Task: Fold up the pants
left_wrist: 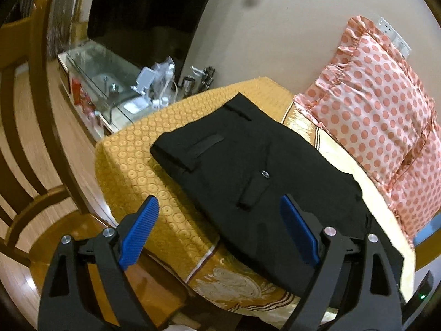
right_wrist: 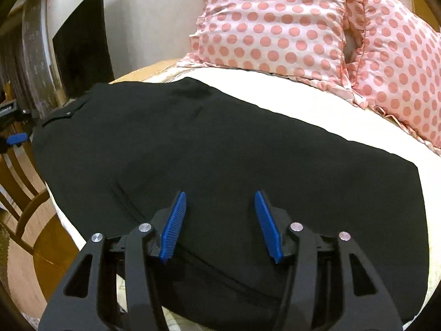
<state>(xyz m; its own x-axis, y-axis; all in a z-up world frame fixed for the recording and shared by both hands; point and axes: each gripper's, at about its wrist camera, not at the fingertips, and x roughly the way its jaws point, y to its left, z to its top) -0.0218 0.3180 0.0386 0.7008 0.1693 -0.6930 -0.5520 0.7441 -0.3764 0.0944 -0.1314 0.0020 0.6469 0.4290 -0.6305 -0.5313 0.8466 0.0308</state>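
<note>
On the bed, the black pants lie flat and folded on a gold cover with little rings on it. From the left wrist view, the waist end with a pocket slit and a small shiny button points away, and the near end is cut off behind the black arm of the tool. The left gripper hangs over the near edge of the pants with its blue pads spread wide and nothing between them, so it grips nothing. From the right wrist view, the pants fill most of the picture, and their low end runs out of sight under the tool. The right gripper sits just above the dark cloth with its pads apart; they do not pinch the cloth. At the far left edge of that view a bit of the other tool shows, with white writing too small and blurry to read. Two pink pillows with dots lean at the head of the bed, partly cut off at the top. A glass table beside the bed holds small things that are too fuzzy to name. A wooden chair stands at the side, only partly seen.
</note>
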